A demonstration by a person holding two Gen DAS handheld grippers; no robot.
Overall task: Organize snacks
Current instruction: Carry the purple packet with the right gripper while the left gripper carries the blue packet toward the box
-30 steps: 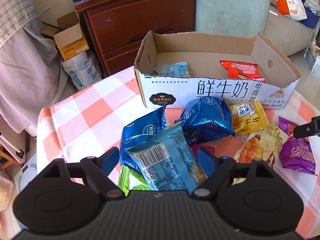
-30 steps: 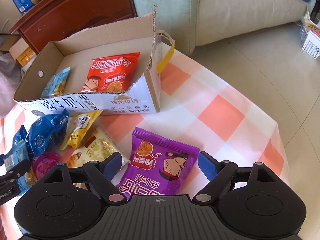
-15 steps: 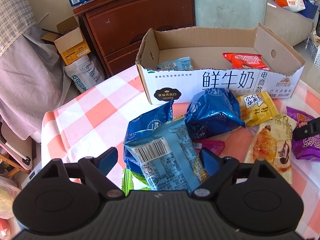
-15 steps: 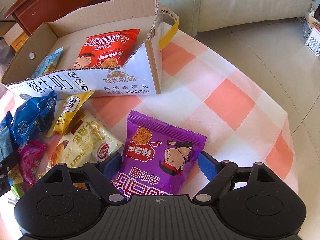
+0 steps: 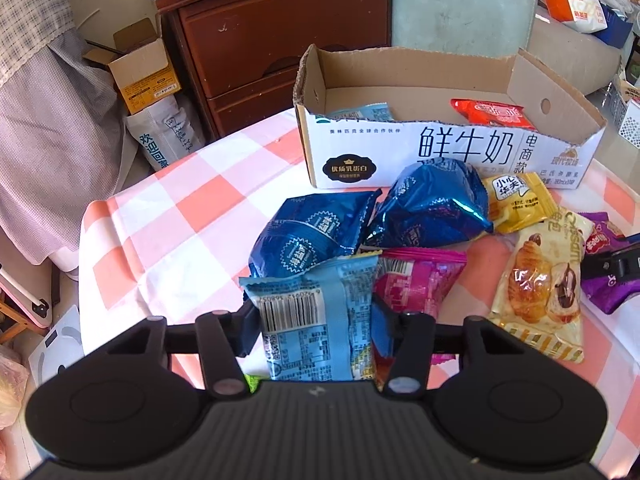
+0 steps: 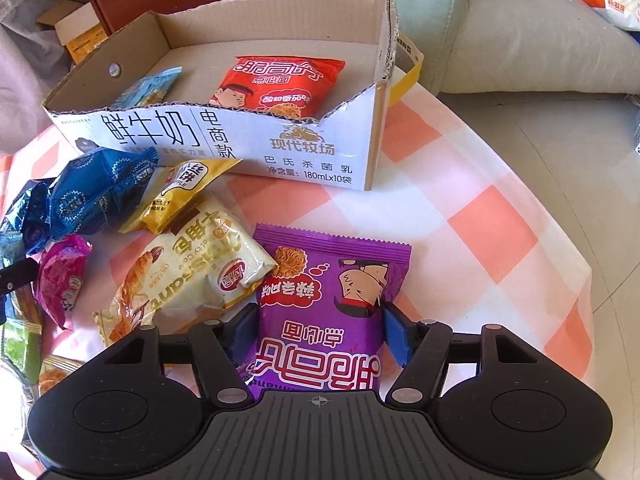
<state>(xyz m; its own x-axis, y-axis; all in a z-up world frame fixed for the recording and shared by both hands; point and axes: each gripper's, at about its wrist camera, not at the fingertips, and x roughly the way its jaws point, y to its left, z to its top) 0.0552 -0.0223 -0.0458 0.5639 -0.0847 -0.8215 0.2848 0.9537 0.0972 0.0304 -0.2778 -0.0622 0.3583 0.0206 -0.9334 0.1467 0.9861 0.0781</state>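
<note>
My left gripper (image 5: 316, 318) is shut on a light blue snack packet (image 5: 312, 344), barcode side up, at the near end of the snack pile. The jaws of my right gripper (image 6: 320, 328) are closing, and both pads touch the sides of a purple noodle-snack packet (image 6: 332, 280) lying on the checked tablecloth (image 6: 460, 216). Behind the pile stands an open-topped milk carton box (image 5: 440, 148), which holds a red packet (image 6: 280, 84) and a light blue packet (image 6: 144, 88).
Loose on the cloth lie two dark blue packets (image 5: 316, 236), a yellow one (image 5: 516, 200), a croissant packet (image 5: 540, 288) and a magenta one (image 5: 416, 284). A wooden dresser (image 5: 280, 32) and a sofa (image 6: 520, 32) stand beyond the table. The table edge drops to the floor (image 6: 600, 160) on the right.
Both grippers were open around their packets and have closed in on them. The left has edged forward over the pile, and the right has rolled a little while sinking toward the purple packet.
</note>
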